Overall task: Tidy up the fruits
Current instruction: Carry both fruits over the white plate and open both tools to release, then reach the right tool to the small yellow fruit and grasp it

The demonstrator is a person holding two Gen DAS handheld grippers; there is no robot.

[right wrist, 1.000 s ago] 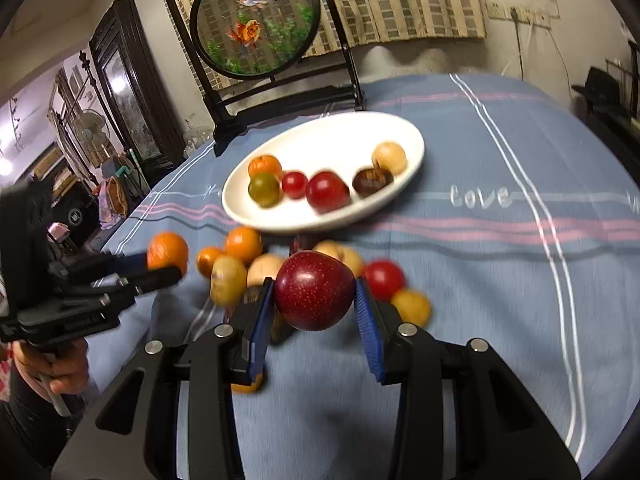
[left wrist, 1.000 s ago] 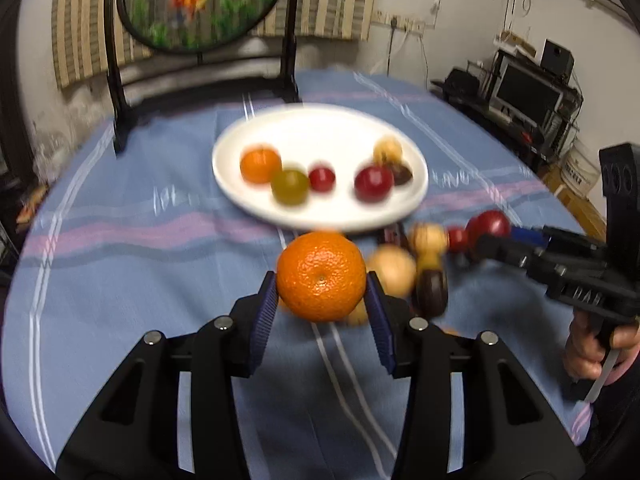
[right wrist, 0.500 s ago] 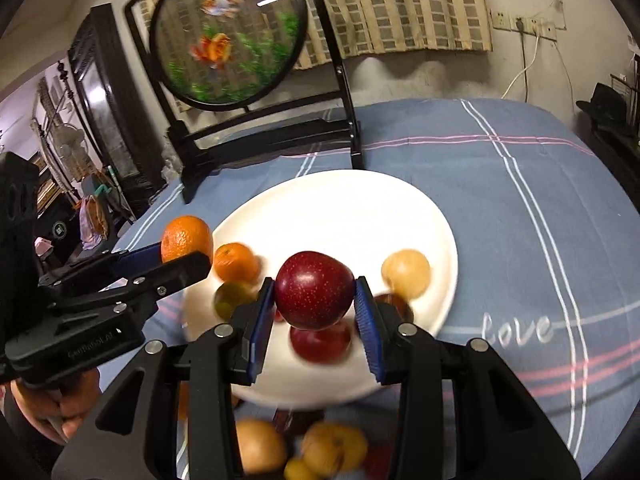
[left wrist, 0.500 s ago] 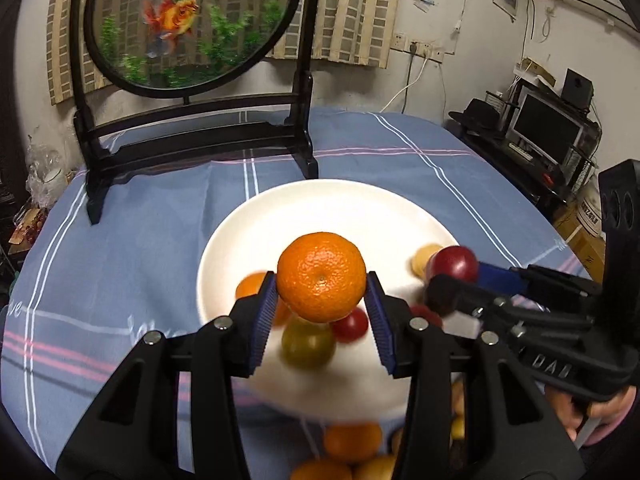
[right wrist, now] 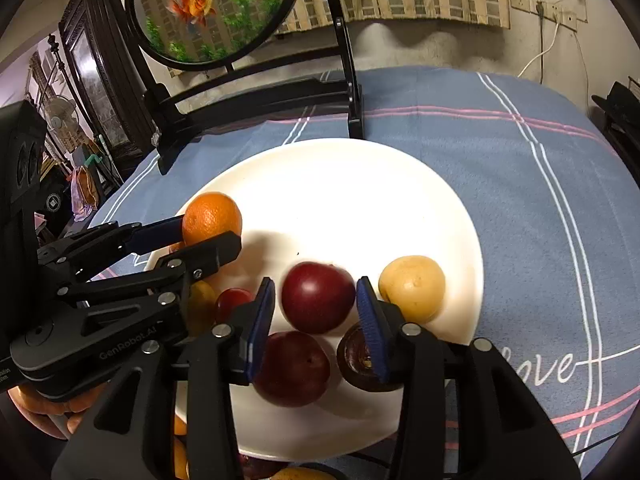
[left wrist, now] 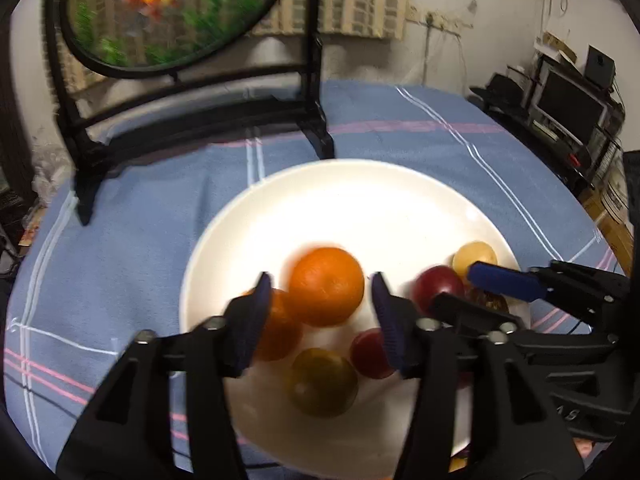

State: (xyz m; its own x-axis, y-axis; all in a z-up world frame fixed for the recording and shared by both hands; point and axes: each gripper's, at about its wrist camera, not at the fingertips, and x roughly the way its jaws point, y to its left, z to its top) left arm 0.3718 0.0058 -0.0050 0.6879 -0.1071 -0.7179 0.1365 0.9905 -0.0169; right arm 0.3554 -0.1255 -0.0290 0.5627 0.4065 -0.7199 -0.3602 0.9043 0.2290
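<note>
Both grippers are positioned over the white plate (right wrist: 400, 184), which rests on the blue striped tablecloth (right wrist: 540, 200) in front of the round goldfish screen (right wrist: 212, 8) on its black stand. The left gripper (left wrist: 320, 312) has its jaws spread, with a visible gap on either side of the orange (left wrist: 326, 286) lying between the blue pads; the view is motion-blurred, so contact with the plate cannot be confirmed. Also on the plate: a second orange fruit (left wrist: 280, 328) beside the first on its left, an olive-green fruit (left wrist: 324, 382) at the near side, and a small red fruit (left wrist: 370, 354) partly behind the left gripper's right finger. The right gripper (right wrist: 316, 316) is likewise spread, its pads standing clear of the dark red plum (right wrist: 318, 298) between them. A second dark red plum (right wrist: 292, 368) lies nearer the plate's front rim, a dark brown fruit (right wrist: 356, 356) sits partly behind the right finger, and a yellow fruit (right wrist: 412, 286) rests at the plate's right side. More fruit shows below the plate's near rim, largely hidden
</note>
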